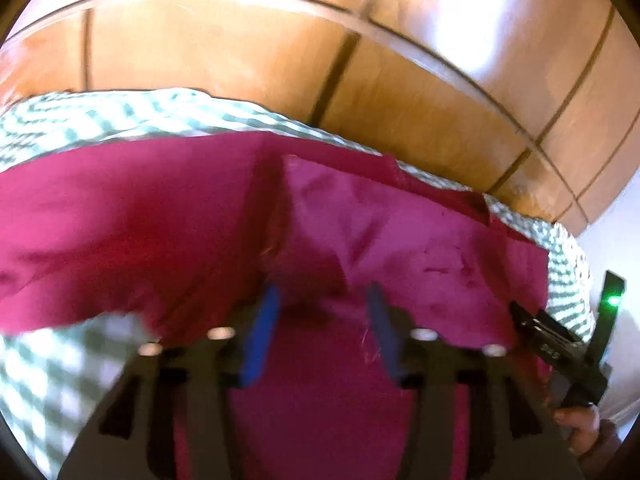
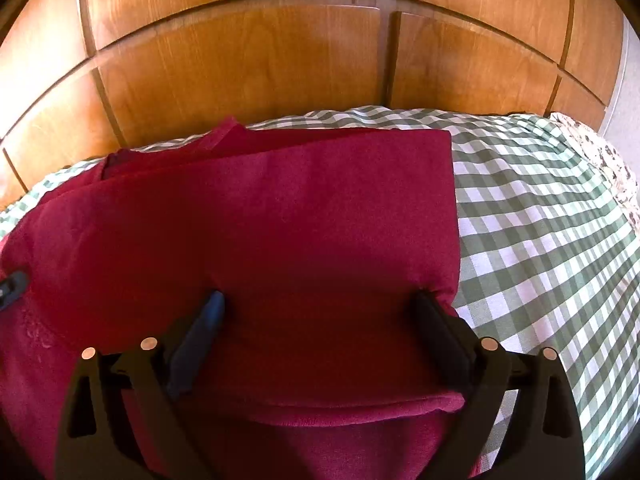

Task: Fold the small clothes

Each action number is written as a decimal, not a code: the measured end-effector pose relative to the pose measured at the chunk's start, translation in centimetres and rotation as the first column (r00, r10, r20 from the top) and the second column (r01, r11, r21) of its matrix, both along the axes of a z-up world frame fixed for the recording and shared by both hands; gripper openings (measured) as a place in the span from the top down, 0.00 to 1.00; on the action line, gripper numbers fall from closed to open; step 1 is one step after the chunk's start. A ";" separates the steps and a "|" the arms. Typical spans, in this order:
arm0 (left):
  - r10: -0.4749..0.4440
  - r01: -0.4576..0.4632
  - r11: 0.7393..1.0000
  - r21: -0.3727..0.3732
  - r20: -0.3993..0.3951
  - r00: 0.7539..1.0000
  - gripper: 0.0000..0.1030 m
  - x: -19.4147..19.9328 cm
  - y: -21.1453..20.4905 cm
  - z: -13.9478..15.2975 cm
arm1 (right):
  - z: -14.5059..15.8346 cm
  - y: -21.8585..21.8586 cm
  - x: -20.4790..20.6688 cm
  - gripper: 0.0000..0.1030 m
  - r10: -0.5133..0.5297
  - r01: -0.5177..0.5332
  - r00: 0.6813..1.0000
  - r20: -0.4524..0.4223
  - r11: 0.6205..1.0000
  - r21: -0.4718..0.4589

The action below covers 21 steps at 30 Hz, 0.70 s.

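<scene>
A dark red garment lies spread on a green-and-white checked bedcover. In the left wrist view a lighter flap of it is folded over on the right. My left gripper hovers low over the cloth near its front edge; its blue-padded fingers stand apart and no cloth is pinched between them. In the right wrist view the red garment shows a straight folded right edge. My right gripper is wide open above its near right corner, with the cloth lying flat under the fingers.
Wooden panelled cupboard doors rise right behind the bed. Checked bedcover stretches to the right of the garment, with a flowered fabric at its far right edge. The right gripper's body and a hand show at the left view's right edge.
</scene>
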State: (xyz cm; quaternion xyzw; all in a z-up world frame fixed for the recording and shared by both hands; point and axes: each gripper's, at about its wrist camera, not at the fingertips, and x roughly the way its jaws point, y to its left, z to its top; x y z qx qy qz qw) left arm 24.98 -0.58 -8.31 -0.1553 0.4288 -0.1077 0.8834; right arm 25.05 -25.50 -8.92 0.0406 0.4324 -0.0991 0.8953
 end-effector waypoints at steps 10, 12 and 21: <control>0.243 -0.251 0.949 -0.191 -0.068 0.968 0.52 -9.3 13.4 -0.2 | -0.1 0.0 -0.2 0.08 -0.003 0.003 1.000 0.002 1.000 -0.009; 0.332 -0.347 0.914 -0.211 -0.104 0.938 0.52 -11.2 17.3 -0.8 | -0.1 0.1 -0.2 0.07 -0.003 0.003 1.000 0.001 1.000 -0.016; 0.564 -0.578 0.789 -0.209 -0.127 0.816 0.51 -16.8 27.4 -1.6 | 0.1 0.4 -0.3 0.04 -0.019 0.018 1.000 -0.004 0.998 -0.064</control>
